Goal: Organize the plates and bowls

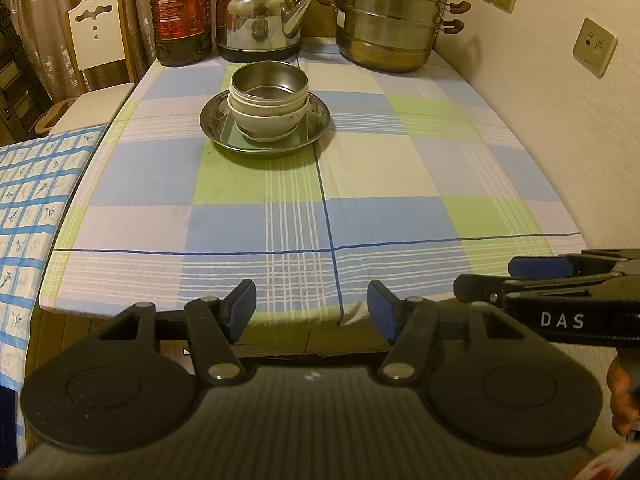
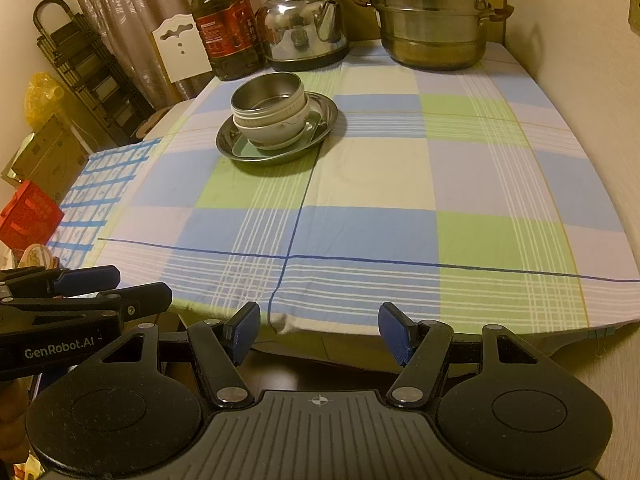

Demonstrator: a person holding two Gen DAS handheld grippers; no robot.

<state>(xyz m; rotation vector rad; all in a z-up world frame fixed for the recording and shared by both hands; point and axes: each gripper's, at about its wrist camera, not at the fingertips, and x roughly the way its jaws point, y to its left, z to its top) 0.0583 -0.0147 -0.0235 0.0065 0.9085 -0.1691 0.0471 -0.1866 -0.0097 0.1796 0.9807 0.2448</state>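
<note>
The round stainless-steel plate sits toward the far half of the worktop, left of centre, on the blue, green and cream checked cloth. On it we see a small pale green square dish, and on that a white ceramic bowl with a faint painted pattern. Nested into that bowl is a cream-sided bowl with a shiny steel lining, tilted slightly rather than level.

We hold the left gripper low at the near edge of the worktop, its blue-padded fingers spread apart with nothing between them. The right gripper hangs just beside it at the same edge, likewise spread wide and empty. Both are well apart from the stack.

Along the far edge stand a large plastic bottle of dark oil with a red label, a polished steel kettle on a black base, and a tall tiered steel steamer pot with brown handles. A white wooden chair stands to the left of the worktop.
</note>
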